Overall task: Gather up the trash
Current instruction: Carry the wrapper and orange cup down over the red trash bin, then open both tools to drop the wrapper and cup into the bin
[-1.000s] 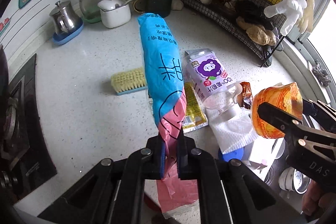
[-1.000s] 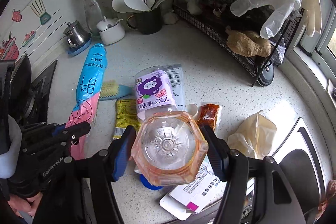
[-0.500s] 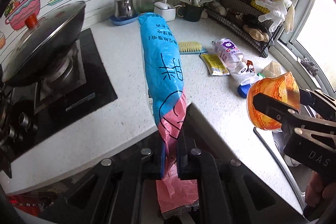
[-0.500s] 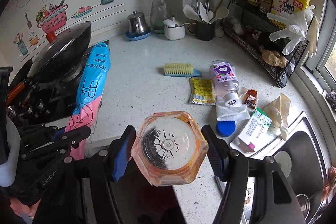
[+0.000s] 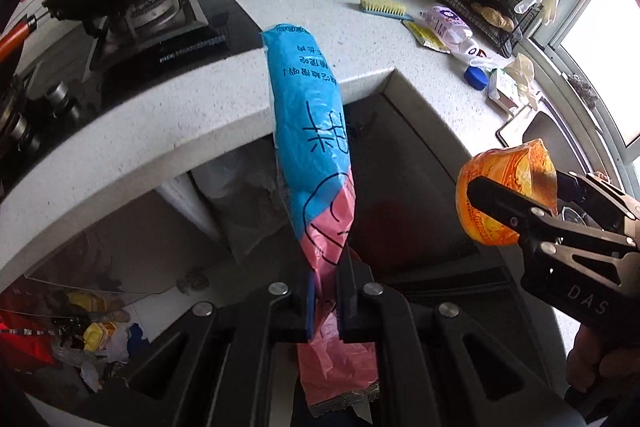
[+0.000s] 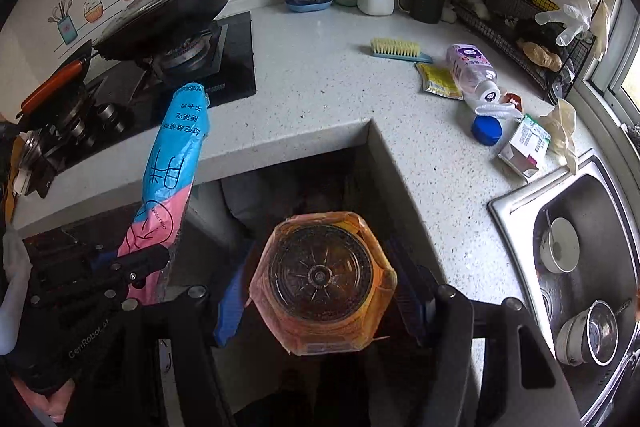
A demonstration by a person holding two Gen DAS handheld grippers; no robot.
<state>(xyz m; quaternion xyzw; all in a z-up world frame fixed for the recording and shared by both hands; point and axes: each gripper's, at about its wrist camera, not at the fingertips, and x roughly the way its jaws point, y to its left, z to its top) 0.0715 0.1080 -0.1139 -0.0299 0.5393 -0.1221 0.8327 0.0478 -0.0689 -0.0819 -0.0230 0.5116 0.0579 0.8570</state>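
Observation:
My left gripper (image 5: 326, 291) is shut on the pink end of a long blue-and-pink plastic packet (image 5: 308, 115), which sticks out ahead of it. In the right wrist view the same packet (image 6: 176, 147) rises at the left from the left gripper (image 6: 140, 267). The right gripper (image 6: 322, 287) is shut on an orange clear plastic jar (image 6: 322, 275), base toward the camera, with a pad on each side. That jar (image 5: 504, 179) also shows at the right of the left wrist view. Both grippers hang off the counter's front, over the dark space by its inner corner (image 6: 370, 125).
On the counter (image 6: 320, 95) lie a purple-labelled bottle (image 6: 474, 71), a yellow sachet (image 6: 438, 85), a blue cap (image 6: 486, 131), a small carton (image 6: 524, 147) and a scrub brush (image 6: 400, 50). A sink (image 6: 516, 199) with dishes is at right, a lidded wok (image 6: 168, 11) at left. A pale plastic bag (image 5: 248, 187) shows under the counter.
Both grippers have drawn back from above the counter to past its front edge, still holding the packet and the jar. The counter items now look smaller and farther away.

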